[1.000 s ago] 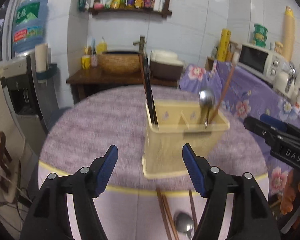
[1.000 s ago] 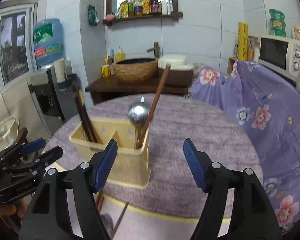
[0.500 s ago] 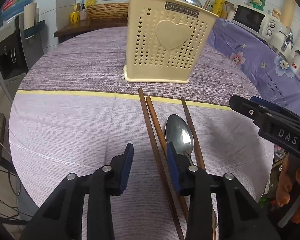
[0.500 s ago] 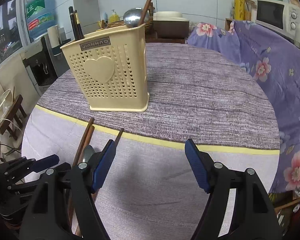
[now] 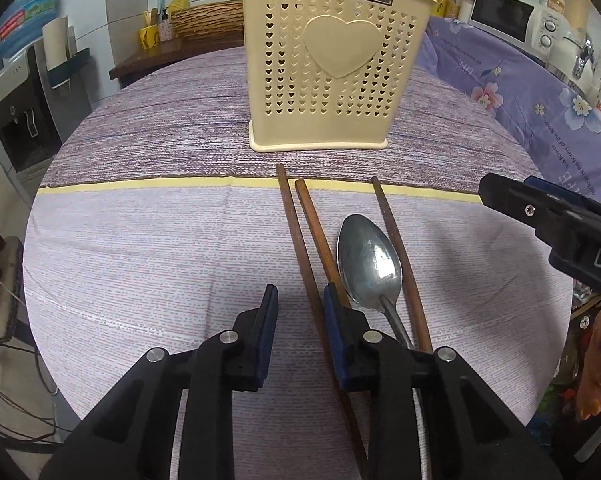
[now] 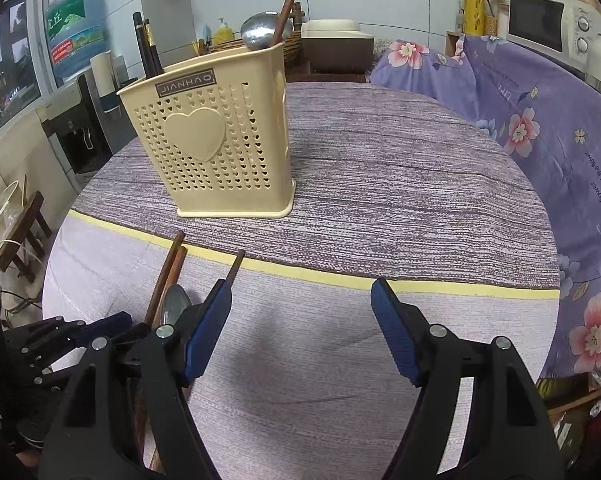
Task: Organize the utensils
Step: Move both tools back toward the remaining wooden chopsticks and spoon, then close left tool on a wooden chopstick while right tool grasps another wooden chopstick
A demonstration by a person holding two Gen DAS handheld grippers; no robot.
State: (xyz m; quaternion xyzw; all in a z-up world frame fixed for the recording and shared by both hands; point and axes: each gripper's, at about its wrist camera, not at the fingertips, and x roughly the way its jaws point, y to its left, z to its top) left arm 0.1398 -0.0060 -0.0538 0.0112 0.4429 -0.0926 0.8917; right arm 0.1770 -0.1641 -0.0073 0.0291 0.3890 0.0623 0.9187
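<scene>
A cream perforated utensil holder stands on the round purple tablecloth, with black chopsticks, a spoon and one brown chopstick in it. In front of it lie three brown chopsticks and a metal spoon. My left gripper is low over the cloth and its jaws are closing. The leftmost chopstick runs between its pads, close to the right one, and is not clamped. My right gripper stands open over bare cloth to the right of the third chopstick, with nothing between its fingers.
A purple floral cloth covers the counter on the right, with a microwave on it. A water dispenser and a wooden stool stand off the table's left edge. Behind the holder the tablecloth is bare.
Both grippers have come down from above the holder to just over the cloth in front of it. The left jaws have narrowed around the leftmost chopstick. The right jaws stay wide.
</scene>
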